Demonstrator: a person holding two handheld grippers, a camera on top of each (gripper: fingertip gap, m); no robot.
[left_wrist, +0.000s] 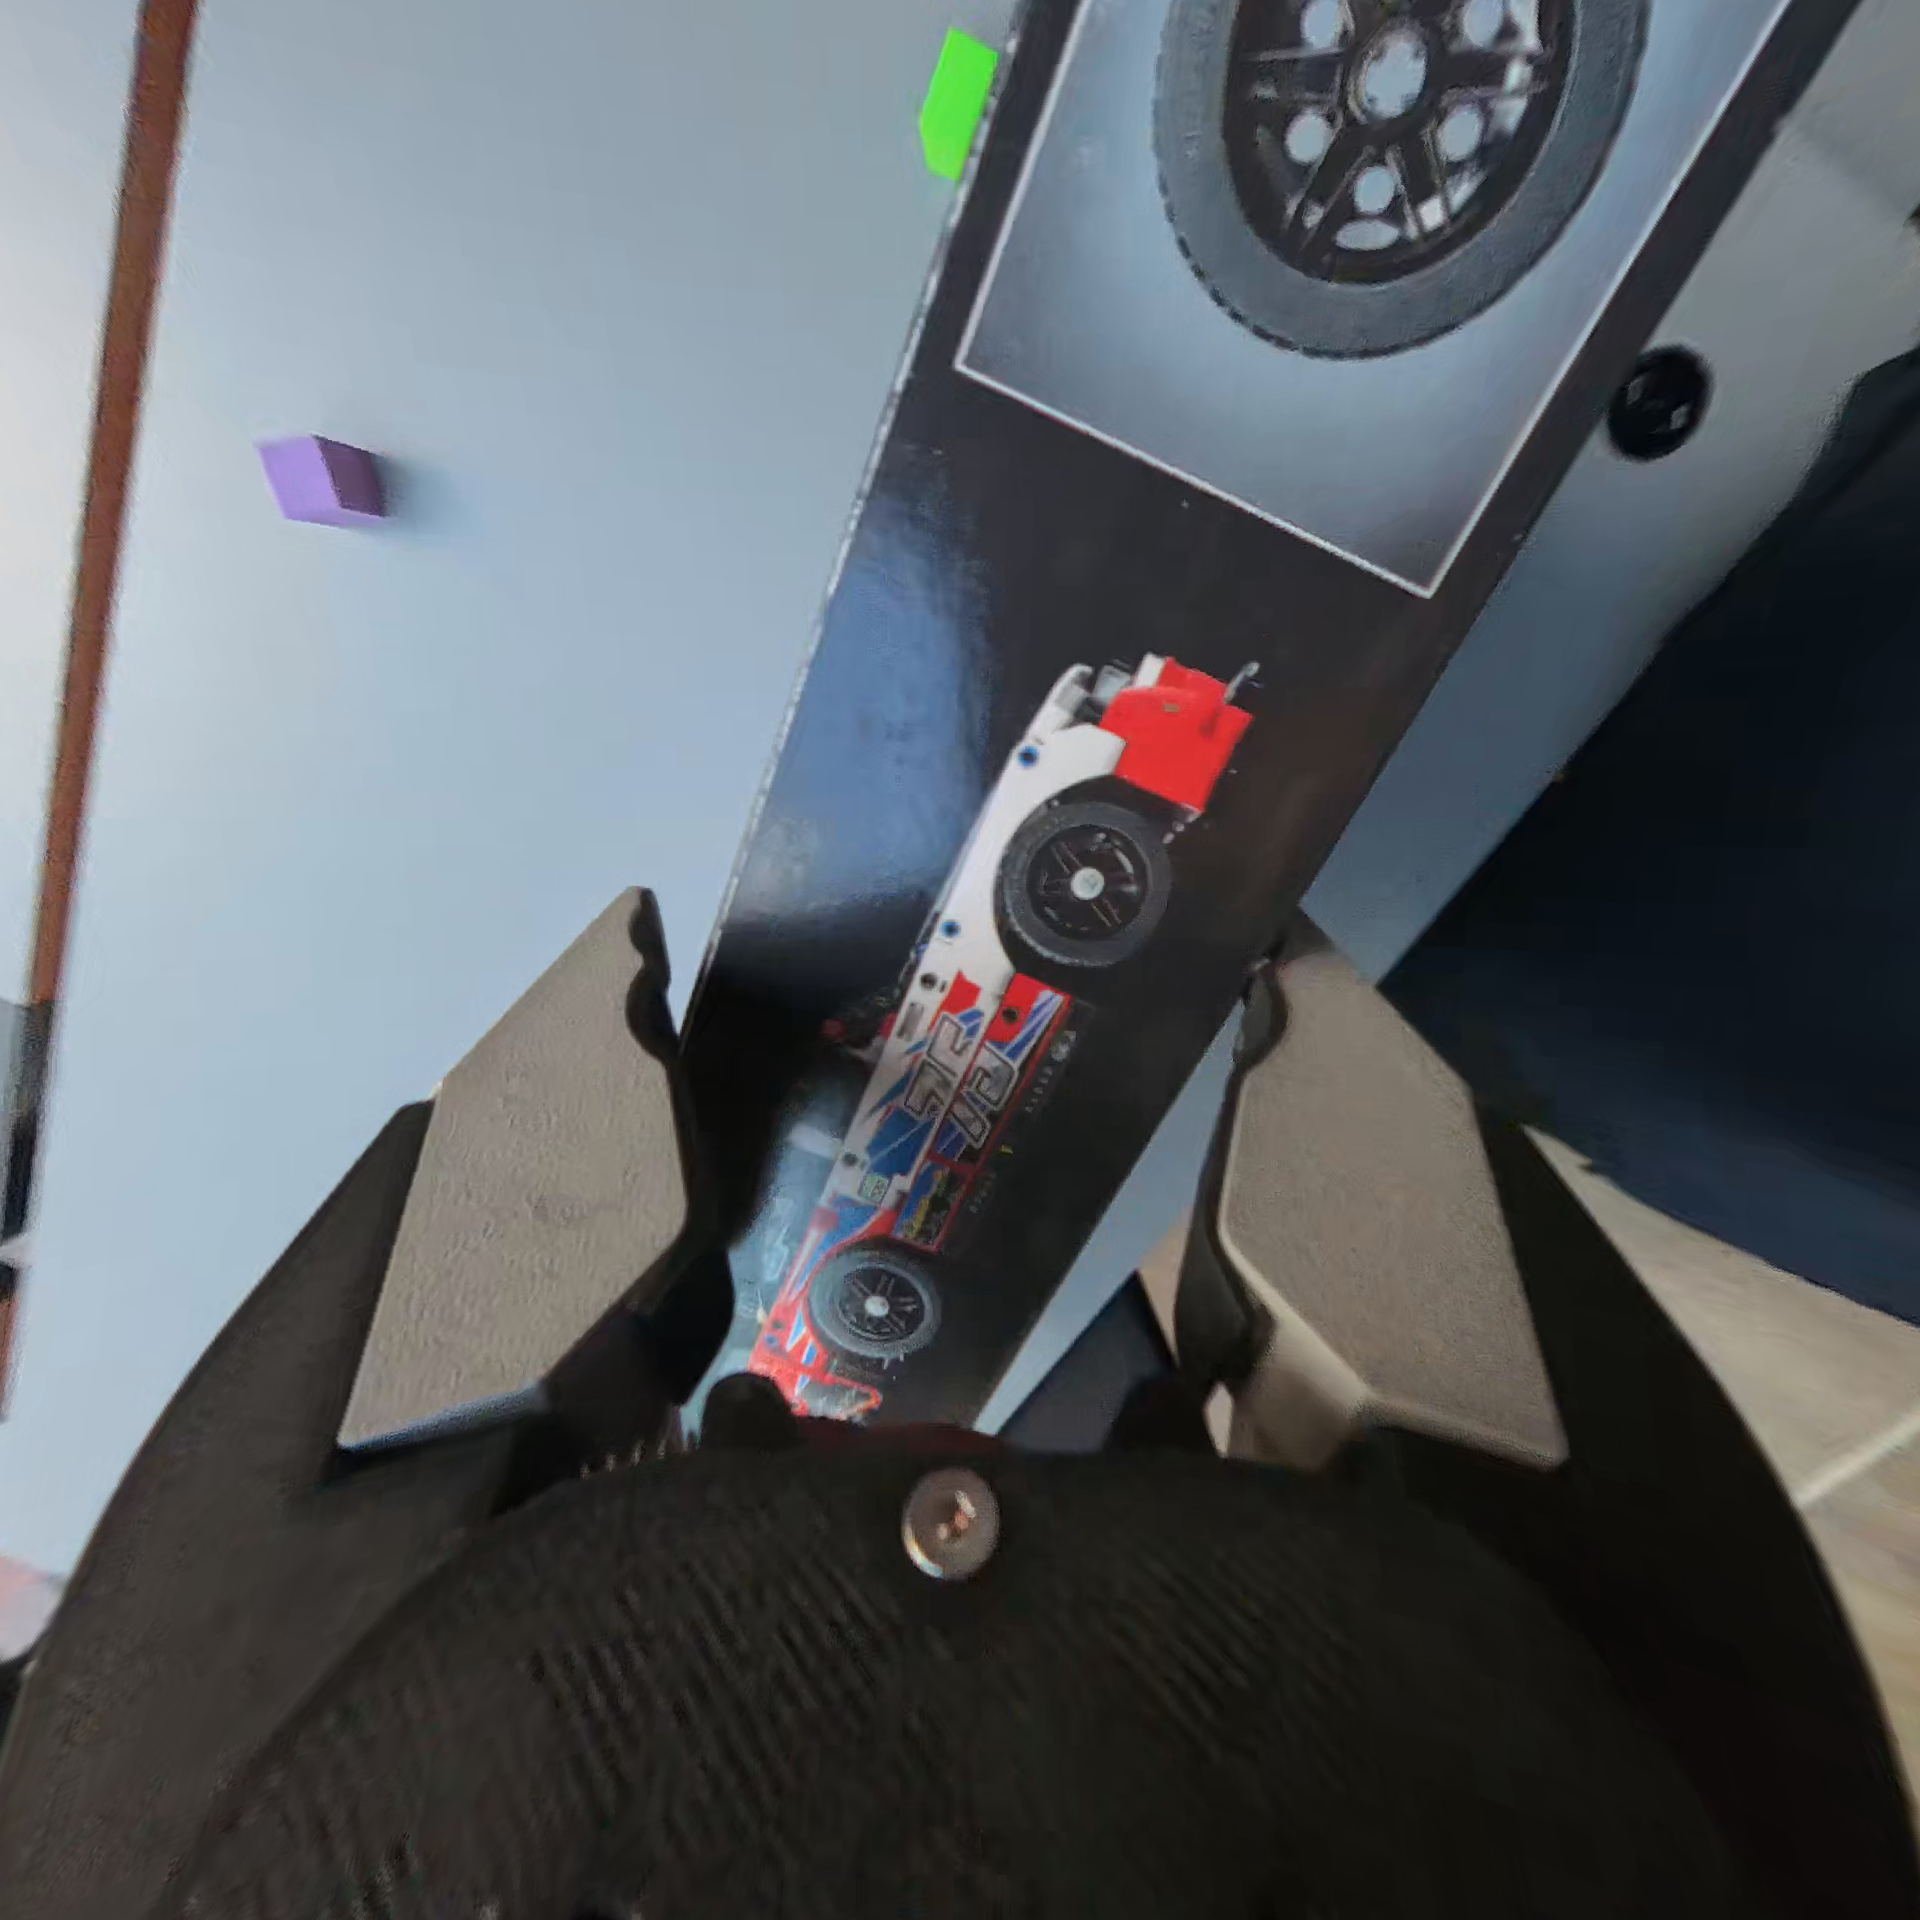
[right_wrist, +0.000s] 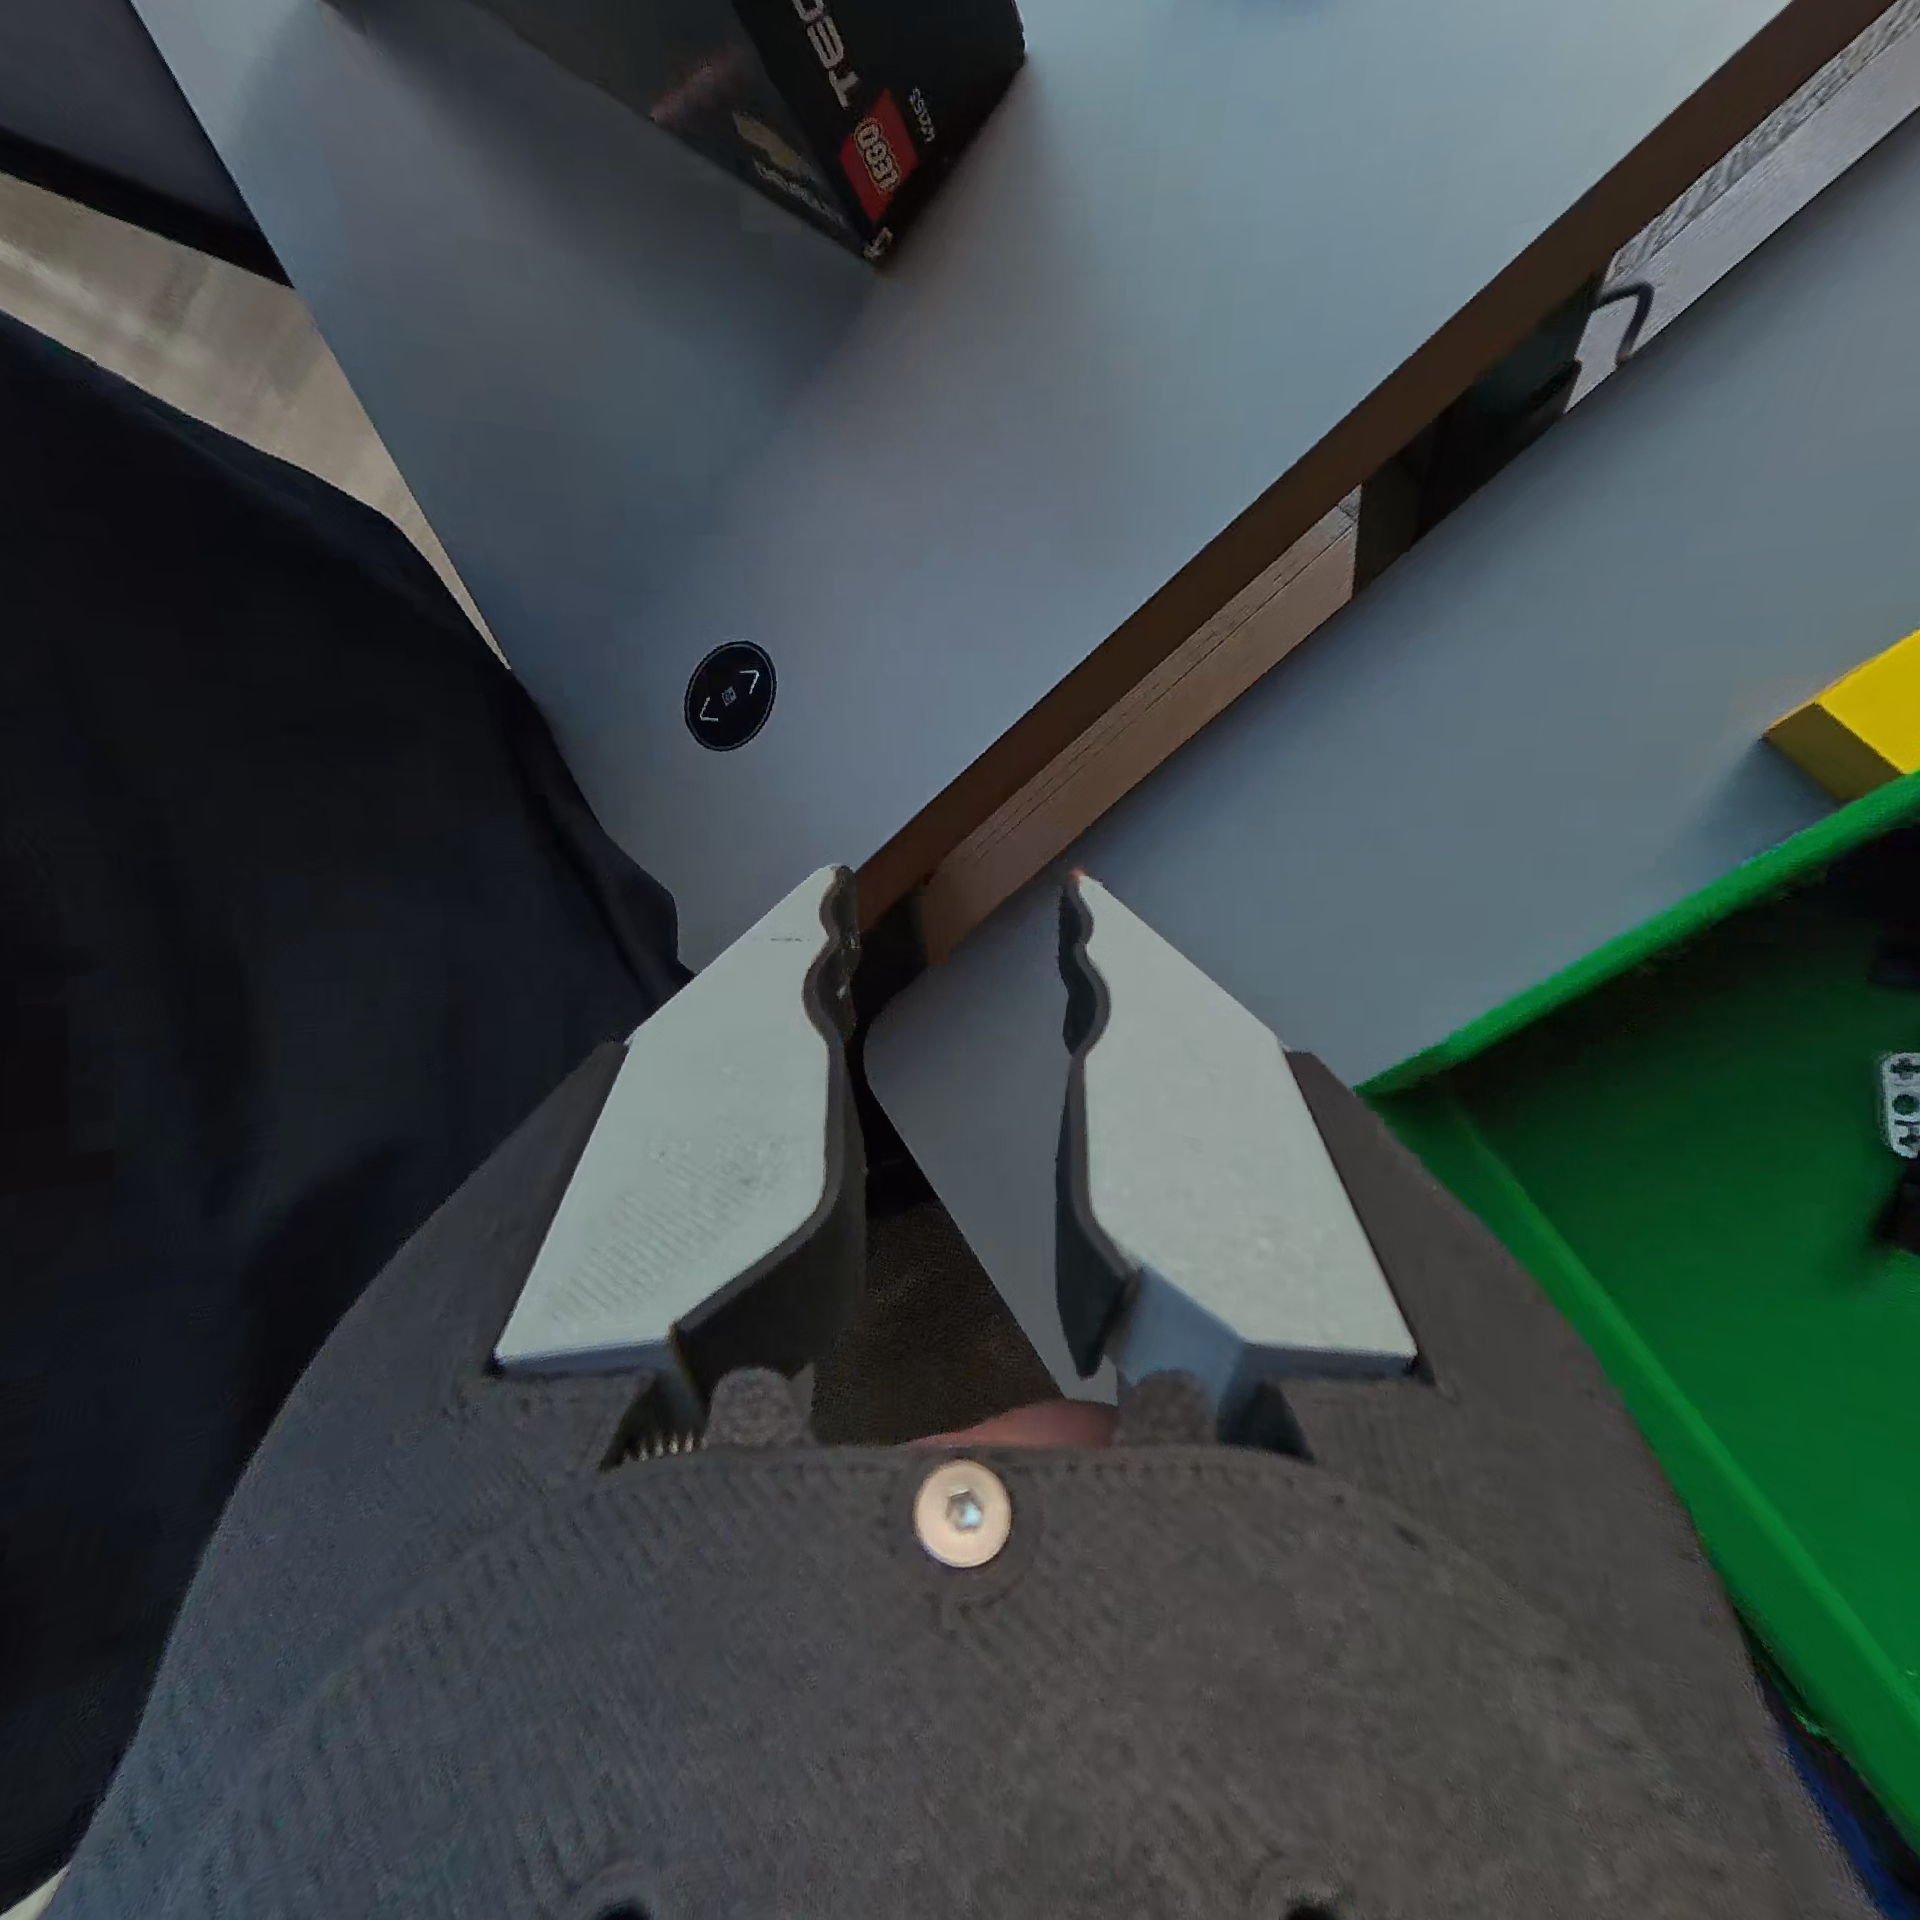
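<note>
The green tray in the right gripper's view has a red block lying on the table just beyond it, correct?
Not quite. The block just beyond the green tray is yellow, not red. The right wrist view shows it lying on the grey table, near the tray's far rim.

Two smooth pale grey-blue tabletops (right_wrist: 644, 436) meet along a brown wooden edge strip (right_wrist: 1143, 686); light wood-grain floor (left_wrist: 1766, 1382) below.

glossy black cardboard box (left_wrist: 1101, 644), matt grey table (left_wrist: 499, 675), wood-grain edge (right_wrist: 1164, 665)
</note>
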